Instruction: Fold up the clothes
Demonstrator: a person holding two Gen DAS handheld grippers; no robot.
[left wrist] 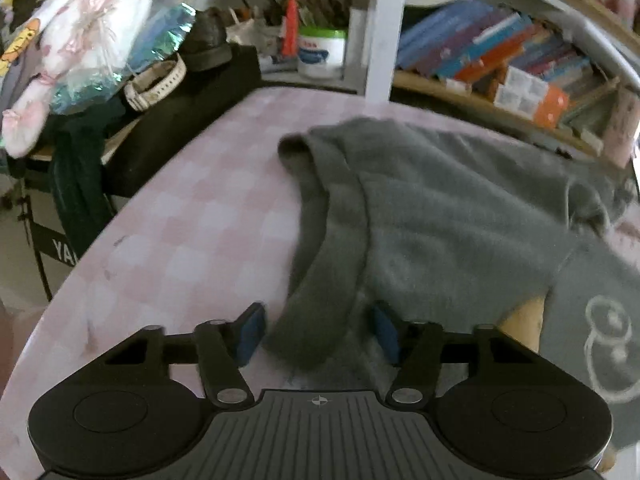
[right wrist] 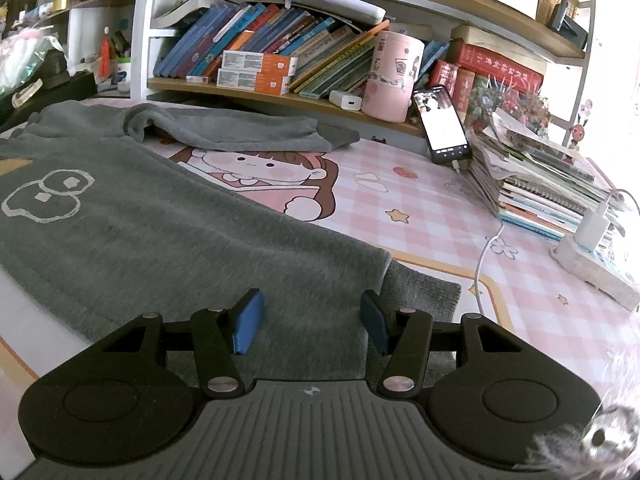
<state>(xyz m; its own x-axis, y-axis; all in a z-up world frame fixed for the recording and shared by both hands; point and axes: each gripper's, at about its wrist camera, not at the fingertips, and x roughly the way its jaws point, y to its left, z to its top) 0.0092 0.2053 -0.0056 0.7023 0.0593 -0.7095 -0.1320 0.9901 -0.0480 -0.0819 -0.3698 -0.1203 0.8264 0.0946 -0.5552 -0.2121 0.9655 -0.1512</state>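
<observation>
Between the blue pads of the left gripper (left wrist: 318, 334) lies the end of a sleeve of the grey fleece sweatshirt (left wrist: 460, 216); the jaws stand wide apart and the pads do not press the cloth. This sleeve is folded across the body of the garment, and its other end reaches toward the far edge of the bench (left wrist: 192, 208), which is covered with a pink checked mat.

Over the bottom hem of the same sweatshirt (right wrist: 168, 232) hovers the right gripper (right wrist: 312, 322), also wide open and holding nothing. A white outline print (right wrist: 48, 196) sits on the chest. The second sleeve (right wrist: 248, 132) lies stretched toward the back, partly over a cartoon girl picture (right wrist: 276, 184) on the mat.

Behind the bench, a wooden shelf (right wrist: 280, 98) carries slanted books and a pink cup (right wrist: 394, 76). A black phone (right wrist: 442, 124) leans just beside a stack of papers (right wrist: 544, 184).
</observation>
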